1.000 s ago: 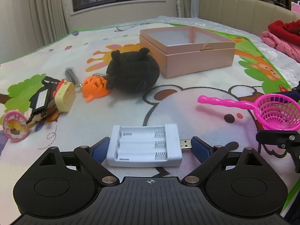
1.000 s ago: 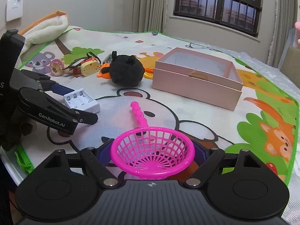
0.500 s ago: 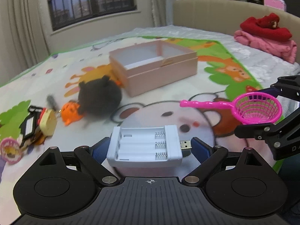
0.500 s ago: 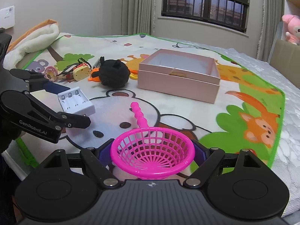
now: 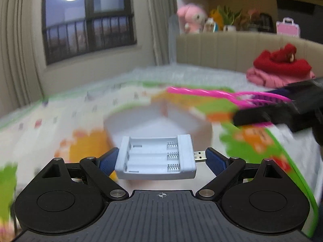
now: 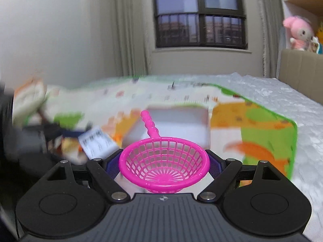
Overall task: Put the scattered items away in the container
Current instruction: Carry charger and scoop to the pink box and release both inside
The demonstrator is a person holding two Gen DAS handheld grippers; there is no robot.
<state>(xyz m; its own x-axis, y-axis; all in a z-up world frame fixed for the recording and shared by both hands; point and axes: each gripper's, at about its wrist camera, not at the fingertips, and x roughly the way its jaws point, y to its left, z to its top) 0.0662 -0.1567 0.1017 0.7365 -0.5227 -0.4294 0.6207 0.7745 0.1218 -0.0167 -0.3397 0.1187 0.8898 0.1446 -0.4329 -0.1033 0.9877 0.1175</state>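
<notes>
Left hand-held gripper [image 5: 160,158]: clenched on the white battery charger [image 5: 156,157], blue pads against its two short ends; the right pad presses on the USB plug end. Charger is clear of the bed, level, slots up, three empty bays with springs visible.

Right hand-held gripper [image 6: 164,159]: grasping the pink strainer [image 6: 164,161] by the rim of its bowl, pads on opposite sides, handle pointing away from the camera toward the pink box [image 6: 171,125].

Landmark — the pink box, open top, sitting on the cartoon play mat [image 6: 262,125] on the bed. Both views are heavily motion-blurred below the window line, so the box walls read only as a pale smear; inside not legible. In the left wrist view the charger hangs in front of the box [image 5: 157,125], covering its near wall. In the right wrist view the strainer bowl hides the box's near edge.

Cross-views: left wrist view shows the strainer [image 5: 222,95] edge-on, right of and above the box, with the right hand-held gripper [image 5: 282,109] only as a dark blur, cut off at the frame edge. Right wrist view shows the charger [image 6: 97,141] left of the box, smeared; the left hand-held gripper [image 6: 60,133] beside it is indistinct.

Other scattered items left of the box — orange and dark smudges, not identifiable.
</notes>
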